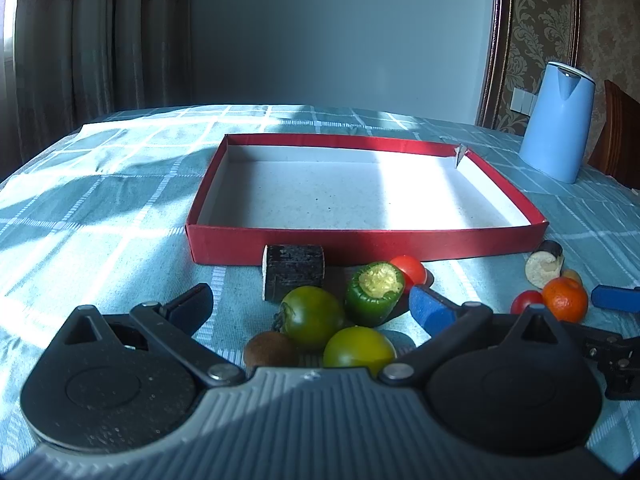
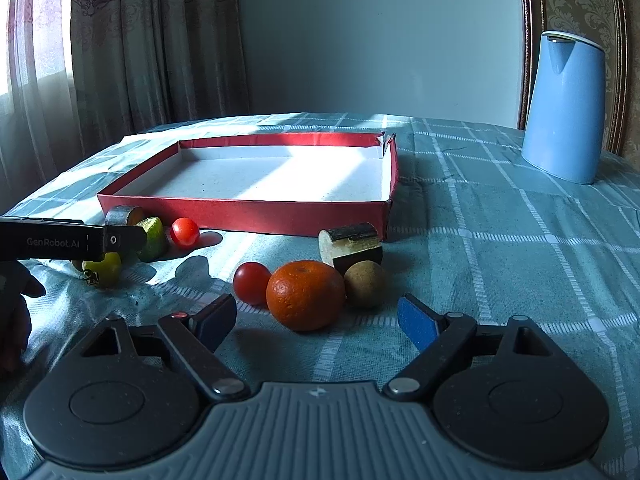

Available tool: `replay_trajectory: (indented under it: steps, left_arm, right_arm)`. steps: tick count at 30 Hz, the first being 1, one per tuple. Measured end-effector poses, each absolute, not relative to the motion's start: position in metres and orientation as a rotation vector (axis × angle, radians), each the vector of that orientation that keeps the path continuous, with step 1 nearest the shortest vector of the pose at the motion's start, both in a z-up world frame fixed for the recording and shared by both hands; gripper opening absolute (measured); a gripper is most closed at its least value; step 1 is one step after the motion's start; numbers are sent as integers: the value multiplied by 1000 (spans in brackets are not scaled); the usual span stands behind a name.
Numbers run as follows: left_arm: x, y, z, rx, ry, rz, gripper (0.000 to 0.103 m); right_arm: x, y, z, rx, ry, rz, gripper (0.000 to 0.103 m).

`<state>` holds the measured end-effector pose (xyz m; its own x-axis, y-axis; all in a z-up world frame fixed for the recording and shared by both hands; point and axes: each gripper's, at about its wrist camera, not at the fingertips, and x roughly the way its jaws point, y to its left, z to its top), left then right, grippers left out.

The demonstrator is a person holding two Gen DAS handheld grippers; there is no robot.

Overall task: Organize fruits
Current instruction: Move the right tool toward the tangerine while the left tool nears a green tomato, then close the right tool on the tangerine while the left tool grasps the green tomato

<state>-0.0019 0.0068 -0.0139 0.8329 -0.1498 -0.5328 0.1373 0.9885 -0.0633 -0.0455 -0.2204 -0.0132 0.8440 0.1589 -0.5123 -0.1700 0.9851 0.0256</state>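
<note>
An empty red box (image 1: 360,240) lies on the checked cloth. Before it, between the wide jaws of my open left gripper (image 1: 312,306), sit a green tomato (image 1: 312,316), a yellow-green tomato (image 1: 358,350), a kiwi (image 1: 270,350) and a cut green pepper (image 1: 374,292); neither pad touches them. A dark eggplant chunk (image 1: 294,276) and a cherry tomato (image 1: 410,270) lie just beyond. My right gripper (image 2: 318,314) is open, with an orange (image 2: 306,294) just ahead of its fingertips, untouched. A red tomato (image 2: 251,282) and a brown fruit (image 2: 365,283) flank the orange.
A blue kettle (image 2: 564,108) stands at the back right of the table. A second eggplant piece (image 2: 352,246) rests against the box's (image 2: 248,212) near right corner. The left gripper's body (image 2: 72,242) and a hand (image 2: 16,320) fill the left edge. Curtains hang behind.
</note>
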Motion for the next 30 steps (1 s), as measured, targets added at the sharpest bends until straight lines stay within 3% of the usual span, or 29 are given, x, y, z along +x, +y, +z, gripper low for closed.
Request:
replay_trajectory:
  steps: [9, 14, 25, 28, 30]
  left_arm:
    - [-3, 6, -13, -23, 563, -152, 103]
    - [-3, 7, -13, -24, 563, -150, 103]
    - [-4, 7, -12, -25, 553, -150, 103]
    - [-7, 8, -12, -18, 542, -151, 103]
    - [-12, 12, -12, -18, 533, -153, 103]
  right_arm:
    - [-45, -220, -14, -20, 542, 176, 87]
    - [-44, -219, -16, -30, 556, 190, 69]
    - [-31, -209, -15, -73, 576, 220, 54]
    - [-28, -210, -14, -84, 574, 206, 43]
    - [-27, -216, -14, -46, 573, 221, 43]
